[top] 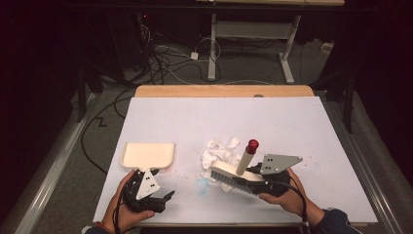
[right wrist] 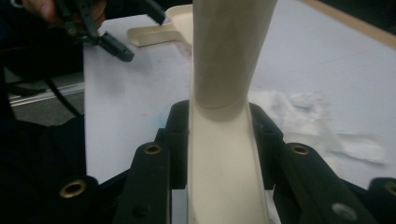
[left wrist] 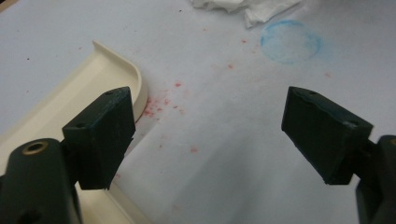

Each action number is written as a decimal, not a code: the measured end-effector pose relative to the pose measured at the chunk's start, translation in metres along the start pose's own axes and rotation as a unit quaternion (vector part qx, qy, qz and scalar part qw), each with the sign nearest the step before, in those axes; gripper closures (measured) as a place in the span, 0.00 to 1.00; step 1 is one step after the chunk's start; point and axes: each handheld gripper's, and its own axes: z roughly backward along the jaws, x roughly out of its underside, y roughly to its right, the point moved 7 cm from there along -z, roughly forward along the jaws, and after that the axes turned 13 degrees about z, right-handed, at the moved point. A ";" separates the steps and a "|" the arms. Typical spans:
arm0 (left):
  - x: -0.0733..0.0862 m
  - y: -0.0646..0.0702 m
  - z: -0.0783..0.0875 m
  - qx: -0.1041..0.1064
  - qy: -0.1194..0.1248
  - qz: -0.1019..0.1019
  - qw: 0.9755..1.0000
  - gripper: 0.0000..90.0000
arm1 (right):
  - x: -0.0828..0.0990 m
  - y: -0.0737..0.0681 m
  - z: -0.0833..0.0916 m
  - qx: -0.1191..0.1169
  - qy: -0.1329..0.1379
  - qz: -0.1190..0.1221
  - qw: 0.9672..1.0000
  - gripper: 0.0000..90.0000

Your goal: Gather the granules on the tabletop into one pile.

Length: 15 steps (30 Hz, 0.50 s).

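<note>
— Where's the brush?

— The hand brush (top: 234, 175) sits pinched by the right gripper (top: 260, 183), bristles on the counter (top: 302, 126) beside crumpled tissue (top: 219, 151).

— And the left gripper (top: 163, 197)?

— Its 2 fingers (left wrist: 100, 135) stand spread (nothing between them), just beside the cream dustpan (top: 147, 155).

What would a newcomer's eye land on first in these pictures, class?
Probably the cream brush with its red-tipped handle, clamped in the right gripper near the table's front edge. Next, the crumpled white paper just behind it, and the cream dustpan lying to the left, by the open left gripper.
</note>
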 end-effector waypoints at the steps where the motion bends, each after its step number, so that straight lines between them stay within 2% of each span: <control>1: 0.000 0.000 0.000 0.000 -0.001 0.000 1.000 0.19 | 0.001 -0.002 -0.004 -0.006 -0.004 0.002 1.000 0.75; 6: 0.001 0.004 -0.004 0.006 -0.010 -0.001 1.000 0.19 | 0.010 -0.005 -0.021 -0.019 -0.016 0.009 1.000 0.75; 9: 0.002 0.006 -0.005 0.009 -0.012 -0.004 1.000 0.19 | 0.011 0.004 -0.025 -0.007 -0.009 0.009 1.000 0.75; 11: 0.002 0.006 -0.005 0.010 -0.013 -0.004 1.000 0.19 | 0.014 0.011 -0.026 0.009 -0.013 0.017 1.000 0.75; 12: 0.002 0.006 -0.006 0.011 -0.014 -0.004 1.000 0.19 | 0.015 0.015 -0.027 0.013 -0.012 0.008 1.000 0.75; 15: 0.003 0.006 -0.007 0.011 -0.016 -0.004 1.000 0.19 | 0.017 0.025 -0.029 0.027 -0.012 0.009 1.000 0.75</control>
